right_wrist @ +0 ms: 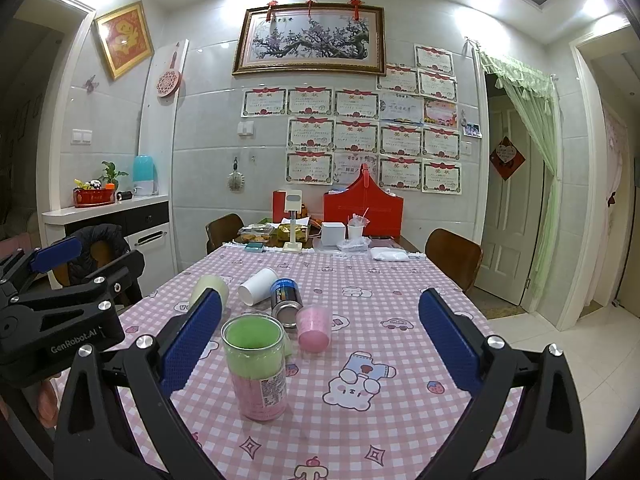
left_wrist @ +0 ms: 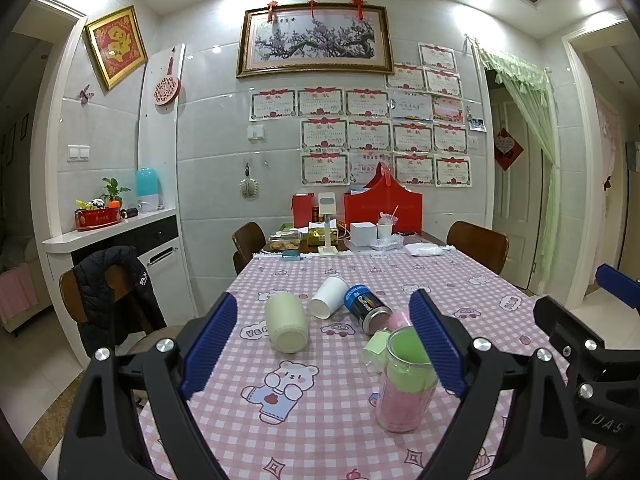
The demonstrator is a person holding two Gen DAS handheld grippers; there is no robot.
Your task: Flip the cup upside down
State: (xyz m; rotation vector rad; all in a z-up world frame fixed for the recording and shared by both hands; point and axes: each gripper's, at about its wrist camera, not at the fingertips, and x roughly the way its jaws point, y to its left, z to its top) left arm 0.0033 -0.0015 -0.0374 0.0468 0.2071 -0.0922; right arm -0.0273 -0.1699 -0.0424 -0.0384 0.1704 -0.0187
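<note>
Both grippers spread wide and empty above the near table edge: left gripper (left_wrist: 324,344), right gripper (right_wrist: 320,336). Several cups lie ahead; which is the target cannot be told: cream cup (left_wrist: 286,322) on its side between the left fingers, white paper cup (left_wrist: 329,297) beyond it beside a blue can (left_wrist: 366,304), clear cup (right_wrist: 256,368) upright just inside the right gripper's left finger, pink cup (right_wrist: 314,327) inverted behind it. Judgement: wide opening suits approach to a cup body before closing.

A red gift box (left_wrist: 383,205), white phone stand (left_wrist: 328,224) and perhaps snack trays (left_wrist: 285,240) crowd the table's (left_wrist: 460,280) far end.
</note>
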